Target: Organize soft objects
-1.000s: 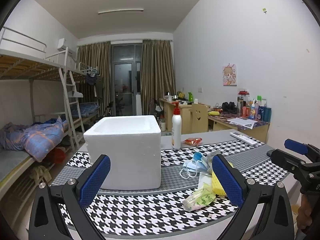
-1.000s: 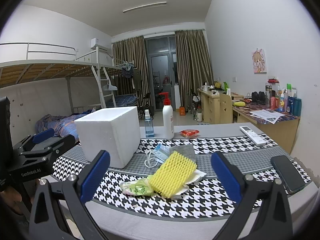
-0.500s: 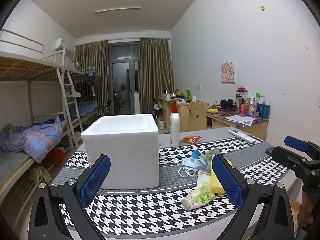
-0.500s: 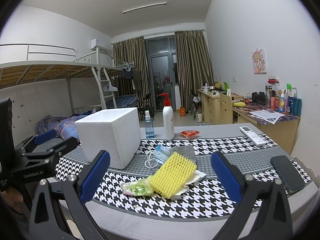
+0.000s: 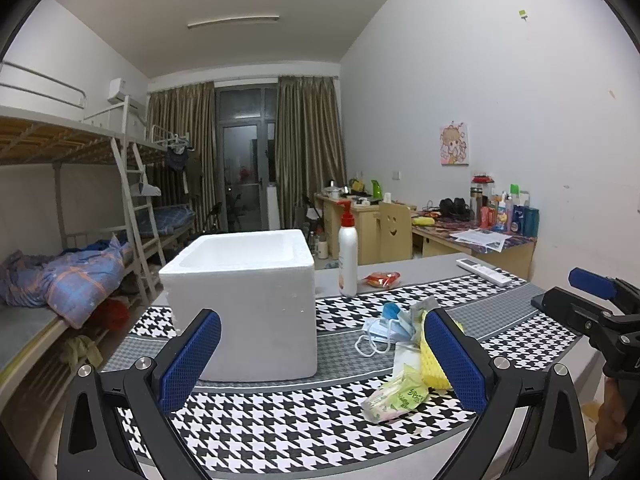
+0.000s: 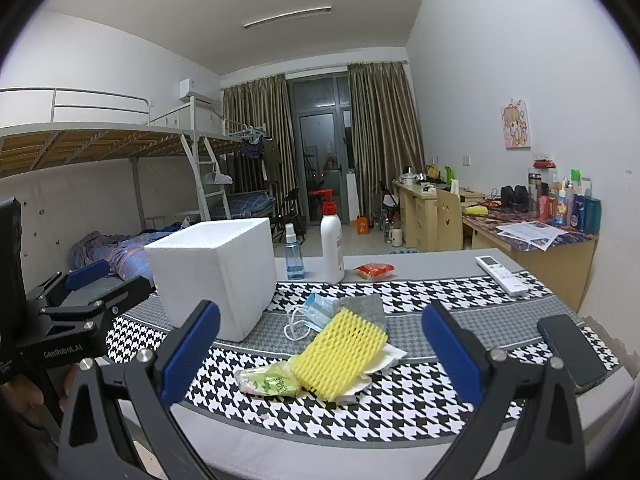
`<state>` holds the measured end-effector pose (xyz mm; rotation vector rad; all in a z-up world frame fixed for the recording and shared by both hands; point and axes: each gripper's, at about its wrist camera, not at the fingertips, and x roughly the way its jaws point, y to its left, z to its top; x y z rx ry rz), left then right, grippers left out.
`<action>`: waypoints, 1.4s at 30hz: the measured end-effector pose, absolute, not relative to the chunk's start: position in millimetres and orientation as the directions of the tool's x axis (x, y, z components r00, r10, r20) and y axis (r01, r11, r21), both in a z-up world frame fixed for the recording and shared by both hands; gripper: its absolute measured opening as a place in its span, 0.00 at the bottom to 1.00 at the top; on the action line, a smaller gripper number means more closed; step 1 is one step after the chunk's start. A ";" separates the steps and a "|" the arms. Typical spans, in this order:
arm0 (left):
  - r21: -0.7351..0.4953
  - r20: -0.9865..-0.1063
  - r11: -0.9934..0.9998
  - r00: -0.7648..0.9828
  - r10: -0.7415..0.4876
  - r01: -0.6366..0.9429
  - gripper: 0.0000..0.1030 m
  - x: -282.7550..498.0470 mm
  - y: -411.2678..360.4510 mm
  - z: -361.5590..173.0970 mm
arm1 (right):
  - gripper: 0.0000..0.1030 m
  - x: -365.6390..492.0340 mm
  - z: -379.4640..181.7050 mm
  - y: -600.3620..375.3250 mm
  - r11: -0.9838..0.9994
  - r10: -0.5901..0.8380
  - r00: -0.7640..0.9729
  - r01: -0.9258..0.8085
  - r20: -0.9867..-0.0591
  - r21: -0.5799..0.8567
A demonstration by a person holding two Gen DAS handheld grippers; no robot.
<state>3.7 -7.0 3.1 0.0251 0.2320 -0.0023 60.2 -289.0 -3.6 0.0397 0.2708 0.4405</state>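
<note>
At the left, the open white foam box (image 6: 218,276) stands on the houndstooth mat (image 6: 400,396), a likely bin. Just right of it the soft pile is found: a green packet (image 6: 268,380), a yellow foam net (image 6: 340,354) and, behind, a blue face mask (image 6: 316,308). The net is judged light and squashy, best pinched at its near end; its long axis runs from near-left to far-right. The left gripper (image 5: 320,360) and right gripper (image 6: 320,354) are both held wide apart, empty, short of the pile
</note>
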 end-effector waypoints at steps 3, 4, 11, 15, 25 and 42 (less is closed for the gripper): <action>0.023 -0.233 1.000 0.972 -0.011 0.017 0.99 5.6 -8.3 3.5 | 0.99 63.4 -3.2 -289.2 0.906 0.423 0.871 -0.412 -0.252 0.098; 0.025 -0.234 0.999 0.972 -0.013 0.020 0.99 6.5 -9.0 3.4 | 0.99 64.9 -3.1 -288.8 0.906 0.424 0.870 -0.413 -0.253 0.098; 0.017 -0.252 0.999 0.967 -0.037 0.043 0.99 17.1 -9.6 5.8 | 0.99 75.5 -3.3 -287.2 0.908 0.417 0.869 -0.408 -0.265 0.091; 0.022 -0.261 0.998 0.964 -0.053 0.061 0.99 24.7 -10.5 5.2 | 0.99 82.8 -3.0 -286.0 0.909 0.416 0.867 -0.407 -0.275 0.092; 0.033 -0.309 0.994 0.947 -0.086 0.101 0.99 48.1 -18.1 -2.6 | 0.99 101.2 -4.5 -284.3 0.899 0.435 0.846 -0.427 -0.308 0.096; 0.025 -0.444 0.979 0.879 -0.171 0.203 0.99 80.2 -31.2 -33.3 | 0.99 133.1 -23.1 -291.4 0.918 0.388 0.823 -0.385 -0.415 0.095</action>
